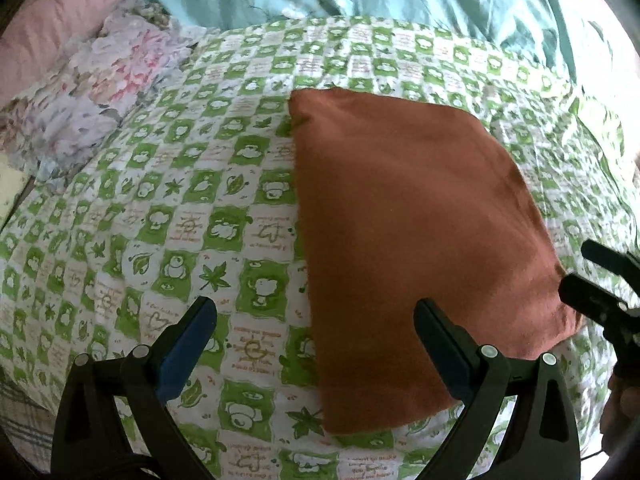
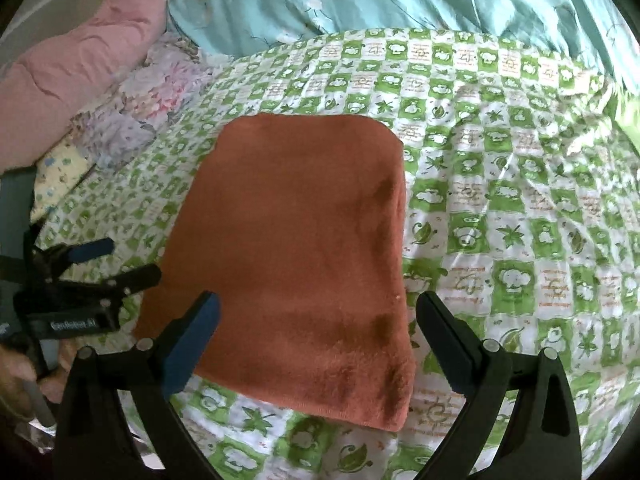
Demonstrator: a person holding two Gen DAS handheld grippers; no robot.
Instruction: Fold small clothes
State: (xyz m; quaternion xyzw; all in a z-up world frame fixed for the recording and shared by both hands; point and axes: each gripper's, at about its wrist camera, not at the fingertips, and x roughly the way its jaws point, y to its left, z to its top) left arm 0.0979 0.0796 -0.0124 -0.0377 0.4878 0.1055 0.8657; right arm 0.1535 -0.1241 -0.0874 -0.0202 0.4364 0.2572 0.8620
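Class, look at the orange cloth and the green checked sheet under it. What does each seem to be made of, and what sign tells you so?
The orange cloth looks like soft fleece or terry: a matt, fuzzy nap with darker brushed patches. The green checked sheet looks like thin woven cotton or a blend: smooth, printed, with fine sharp creases and a slight sheen. Neither fibre can be confirmed by sight.

Soft daylight is filling both of my views, and nothing is casting a hard shadow. In the right wrist view the checked bedsheet [image 2: 520, 184] is glaring white toward its far right corner, where the light is coming in strongest. The rust cloth [image 2: 304, 264] is showing only faint dark patches in its pile. The fisheye is bowing the sheet's squares and darkening every corner of the frames. Detail is looking smeared and slightly soft throughout, worst at the rims.
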